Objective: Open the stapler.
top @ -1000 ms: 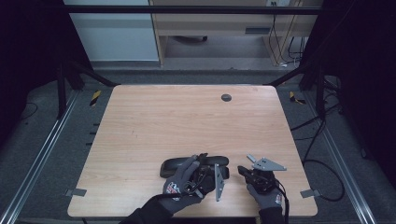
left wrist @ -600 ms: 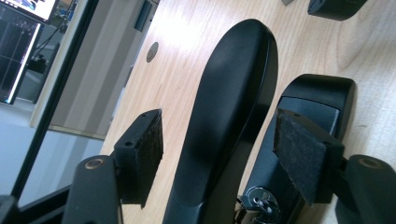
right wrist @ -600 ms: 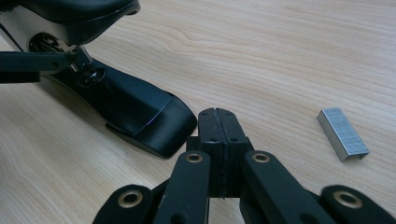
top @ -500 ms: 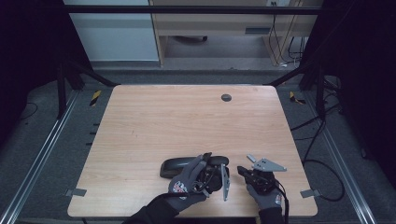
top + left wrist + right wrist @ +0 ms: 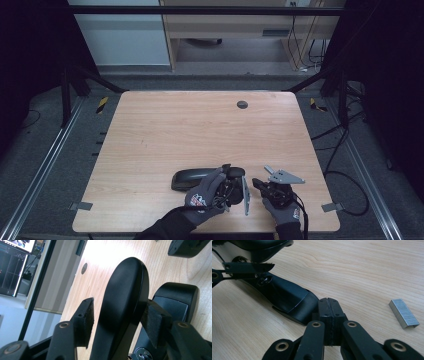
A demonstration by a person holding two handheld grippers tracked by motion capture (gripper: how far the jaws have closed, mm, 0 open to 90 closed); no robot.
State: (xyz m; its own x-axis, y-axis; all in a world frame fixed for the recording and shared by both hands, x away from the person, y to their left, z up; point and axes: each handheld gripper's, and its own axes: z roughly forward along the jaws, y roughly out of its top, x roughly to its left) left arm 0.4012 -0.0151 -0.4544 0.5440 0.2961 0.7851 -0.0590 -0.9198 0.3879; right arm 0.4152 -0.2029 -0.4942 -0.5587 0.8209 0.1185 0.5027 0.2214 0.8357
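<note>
A black stapler (image 5: 200, 178) lies on the pale wood-grain desk (image 5: 200, 130) near its six o'clock edge, long and low with a rounded, glossy plastic top. In the left gripper view its hinged lid (image 5: 125, 305) stands raised, a smooth curved shell with a thin rim, and the matte base (image 5: 172, 302) lies below it at about four o'clock. The left gripper (image 5: 231, 186) has its flat, rubbery black fingers (image 5: 86, 320) on either side of that lid; its jaws have just been closing around it, and a sliver of gap shows at the left pad while the right pad sits against the lid's edge. The right gripper (image 5: 260, 184) rests at three o'clock of the stapler, its fingers (image 5: 329, 312) pressed flat together with nothing between them, their tips just beside the stapler's blunt end. A short strip of silver staples (image 5: 404, 313), ridged and U-shaped, lies on the desk at three o'clock of those fingers. Compared with a second ago, the left hand (image 5: 206, 192) has shifted slightly toward three o'clock over the stapler's end; the right hand (image 5: 282, 210) has kept its place.
</note>
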